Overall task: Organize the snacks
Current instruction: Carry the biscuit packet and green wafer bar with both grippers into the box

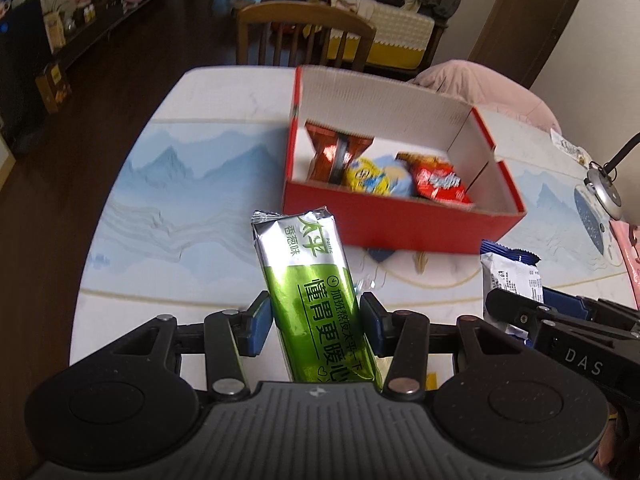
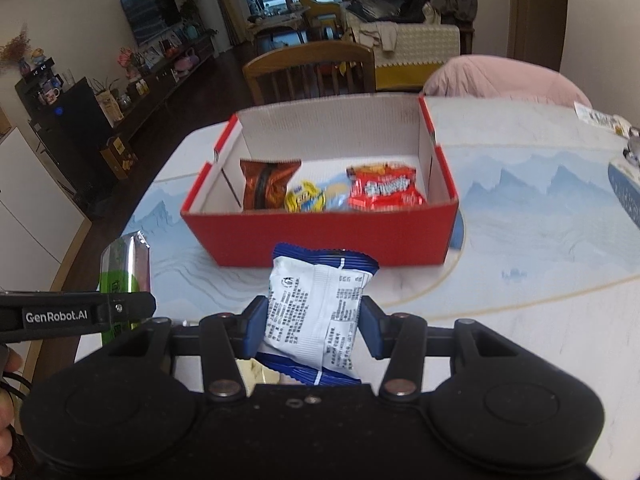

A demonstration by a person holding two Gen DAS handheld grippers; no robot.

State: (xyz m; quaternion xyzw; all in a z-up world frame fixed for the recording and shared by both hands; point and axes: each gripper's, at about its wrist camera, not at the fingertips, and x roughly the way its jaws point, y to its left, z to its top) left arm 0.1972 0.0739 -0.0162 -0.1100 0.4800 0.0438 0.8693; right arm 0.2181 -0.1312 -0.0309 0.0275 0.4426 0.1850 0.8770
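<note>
Snacks sit in both grippers, clear of the table and short of the red box. The left gripper has its blue pads pressed on the sides of a long green pack, jaws partly closed to the pack's width; the pack juts forward and tilts a little to the left. The right gripper is clamped the same way on a white pack with blue crimped ends, printed back facing up.

The box stands open on the table, ahead of both grippers. Three packets already lie in it: a brown one leaning at the left wall, a yellow one in the middle, a red one to the right. A partition seems to mark off a narrow slot at one end, though I cannot tell what is in it.

By my reading, the step in hand is the carry: both packs are gripped and raised, neither is over the box yet. The next move calls for bringing each pack past the near wall, high enough that its hanging end clears the rim, then lowering it onto a free patch of floor before the jaws let go. The green pack is long, so it probably wants laying along the box instead of across the packets. The grippers are close side by side, so going one at a time should avoid a knock.
</note>
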